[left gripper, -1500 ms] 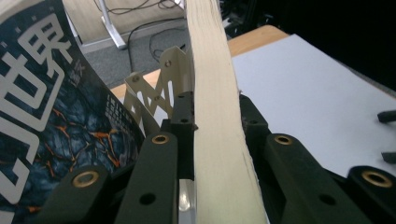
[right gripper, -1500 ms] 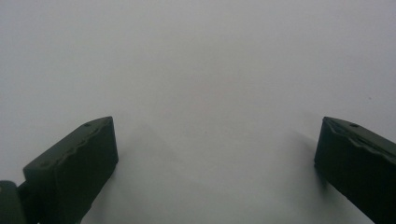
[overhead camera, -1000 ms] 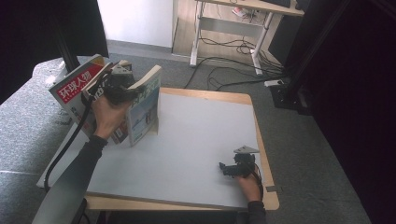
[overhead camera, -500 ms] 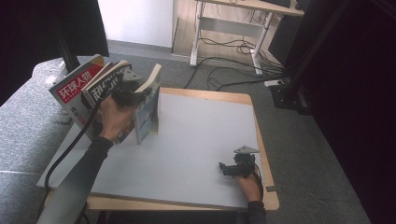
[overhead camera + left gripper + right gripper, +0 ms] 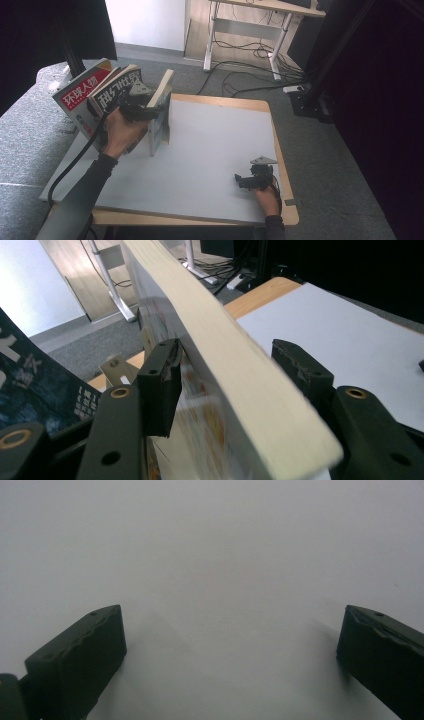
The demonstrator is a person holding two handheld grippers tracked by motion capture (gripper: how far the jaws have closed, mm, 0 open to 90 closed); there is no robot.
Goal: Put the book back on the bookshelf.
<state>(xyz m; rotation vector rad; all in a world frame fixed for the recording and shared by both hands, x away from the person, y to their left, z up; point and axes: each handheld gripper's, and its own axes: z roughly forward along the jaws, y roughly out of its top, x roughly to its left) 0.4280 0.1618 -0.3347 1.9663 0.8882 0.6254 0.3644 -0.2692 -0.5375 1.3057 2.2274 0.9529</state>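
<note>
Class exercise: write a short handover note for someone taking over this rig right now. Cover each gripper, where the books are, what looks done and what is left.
Left gripper: jaws have just been opening around the book; the right pad stands clear of it, so the grip is released.
Right gripper: open, holding nothing, over the white table near its right edge.
Books: this book stands upright on the table's left side; two magazines lean behind it.
Done: book stood up beside the others, apparently.
Left: withdraw the left gripper; check that the book stays up.
</note>
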